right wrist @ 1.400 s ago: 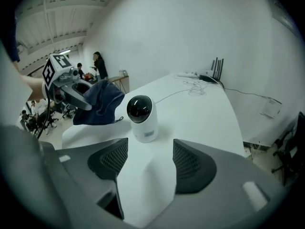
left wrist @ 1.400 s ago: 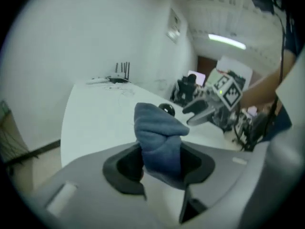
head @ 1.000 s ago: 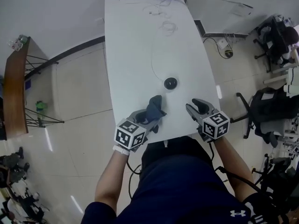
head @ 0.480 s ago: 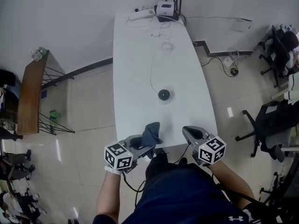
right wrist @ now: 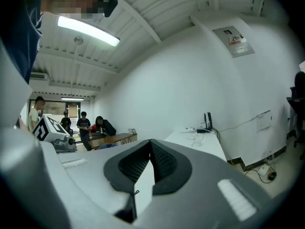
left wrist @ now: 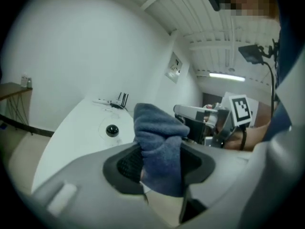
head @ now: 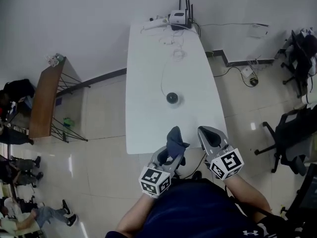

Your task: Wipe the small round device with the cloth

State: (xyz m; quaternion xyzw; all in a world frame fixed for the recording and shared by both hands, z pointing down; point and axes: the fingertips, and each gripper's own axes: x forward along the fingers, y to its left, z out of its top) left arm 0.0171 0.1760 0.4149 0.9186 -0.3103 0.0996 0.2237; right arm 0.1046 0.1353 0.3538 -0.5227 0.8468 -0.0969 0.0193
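The left gripper point(head: 167, 156) is closed on a dark blue cloth point(head: 176, 140). The cloth is pinched between the two pads, and its bunched end stands out beyond the jaws. Just beside it, on its right, the right gripper point(head: 209, 134) is held with its jaws shut together, and nothing is seen between them. Ahead of both grippers a long white table point(head: 143, 83) is seen. The small round device point(head: 172, 97) lies on it, well apart from the cloth and straight ahead of the two grippers. From the device a thin cable point(head: 162, 76) is led to the far end, where a router point(head: 179, 18) is placed.
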